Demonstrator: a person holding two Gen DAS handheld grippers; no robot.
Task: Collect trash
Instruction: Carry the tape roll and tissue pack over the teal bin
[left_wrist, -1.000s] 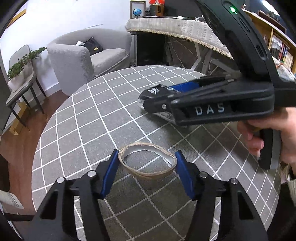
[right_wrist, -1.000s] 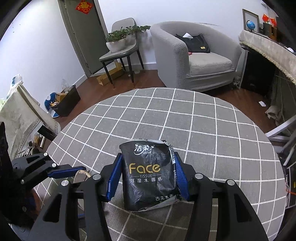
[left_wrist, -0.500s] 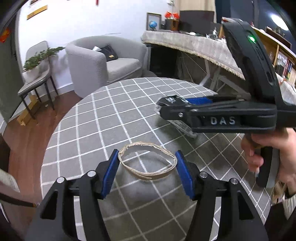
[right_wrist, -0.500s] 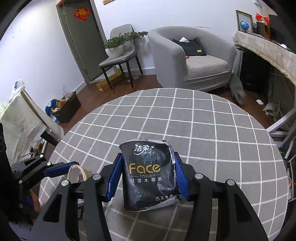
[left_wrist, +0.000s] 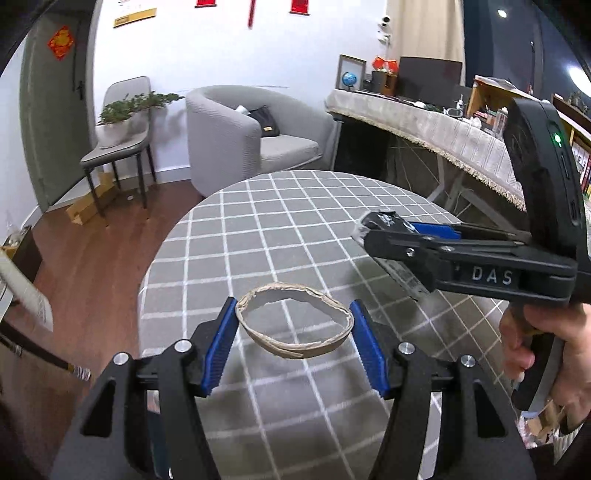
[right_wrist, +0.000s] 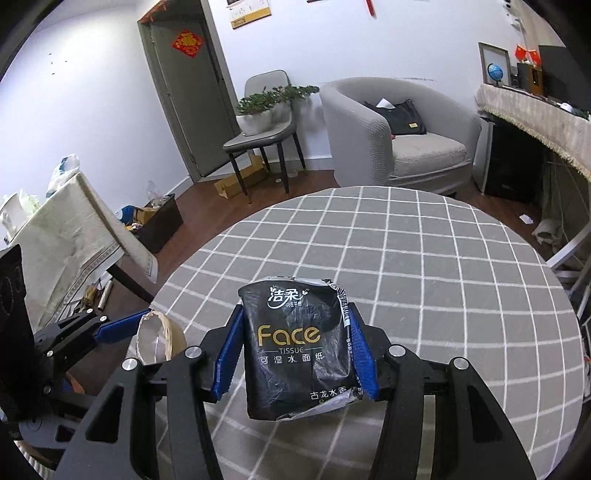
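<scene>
Above the checked round table (left_wrist: 280, 229), the left gripper (left_wrist: 293, 325) clamps a torn cardboard ring (left_wrist: 293, 319) between its blue pads. In the right wrist view, the right gripper (right_wrist: 295, 350) squeezes a black tissue packet (right_wrist: 295, 347); a dark bin (right_wrist: 159, 221) of scraps stands on the floor.

Grey armchair (right_wrist: 402, 133), checked table (right_wrist: 424, 266)

The table (right_wrist: 443, 280) is covered in a grey cloth crossed by a white grid. The tissue pack (right_wrist: 299, 347) is black, lettered in gold and white, with a silver torn edge. The cardboard ring (left_wrist: 293, 319) is seen in pale brown with a whitish inner face. Each hand-held gripper, left (left_wrist: 293, 349) and right (right_wrist: 297, 363), is black with blue pads.
</scene>
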